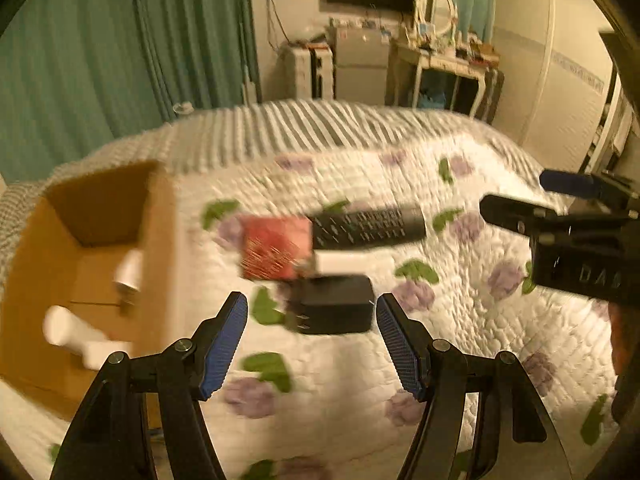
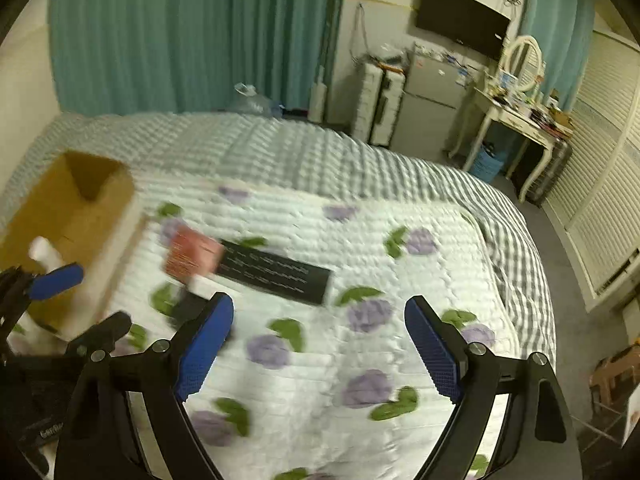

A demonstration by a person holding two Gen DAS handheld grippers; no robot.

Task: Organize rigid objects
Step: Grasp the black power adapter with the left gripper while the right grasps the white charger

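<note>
On the flowered quilt lie a black power adapter [image 1: 334, 309], a red box [image 1: 276, 250], a black remote [image 1: 366, 227] and a white object [image 1: 344, 263]. My left gripper [image 1: 312, 340] is open, its blue pads on either side of the adapter, just short of it. A cardboard box [image 1: 92, 280] at the left holds white bottles [image 1: 72, 332]. My right gripper [image 2: 318, 344] is open and empty over the quilt; it shows at the right of the left wrist view [image 1: 520, 204]. The remote [image 2: 276, 274], red box [image 2: 192, 256] and cardboard box [image 2: 76, 216] show in the right wrist view.
The bed [image 2: 300, 152] has a grey checked cover beyond the quilt. Teal curtains [image 2: 180, 32], a small fridge [image 2: 428, 100], a wall TV [image 2: 460, 20] and a cluttered white dressing table [image 2: 516, 116] stand behind. Floor lies to the bed's right.
</note>
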